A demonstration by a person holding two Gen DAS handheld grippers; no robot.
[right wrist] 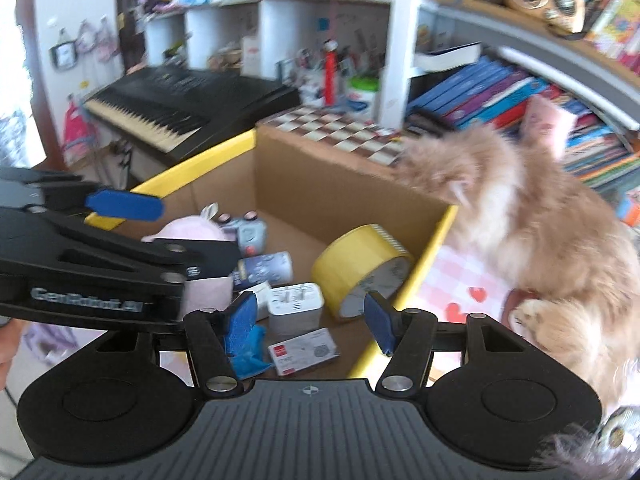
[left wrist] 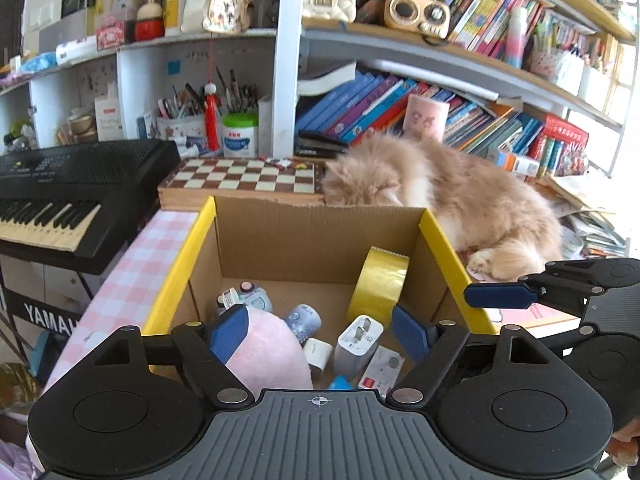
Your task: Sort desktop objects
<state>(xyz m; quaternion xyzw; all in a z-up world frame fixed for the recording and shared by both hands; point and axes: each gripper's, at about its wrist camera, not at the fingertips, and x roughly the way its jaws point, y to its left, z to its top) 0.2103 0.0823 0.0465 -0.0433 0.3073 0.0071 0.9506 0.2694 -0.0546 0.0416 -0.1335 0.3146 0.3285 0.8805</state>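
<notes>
Evidently, much is sorted: tape roll [left wrist: 378, 285], charger [left wrist: 357, 342] and pink plush [left wrist: 266, 350] lie inside the cardboard box [left wrist: 320, 236]; left gripper [left wrist: 316, 334] and right gripper [right wrist: 310, 318] are spread, empty.

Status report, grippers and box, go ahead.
Left gripper open, empty. Right gripper open, empty. Cardboard box holds sorted items. Cat beside box.

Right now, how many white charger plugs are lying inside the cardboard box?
1 that I can identify. The white charger plug lies on the floor of the cardboard box, in front of the yellow tape roll. Others may be hidden under the pink plush.
</notes>
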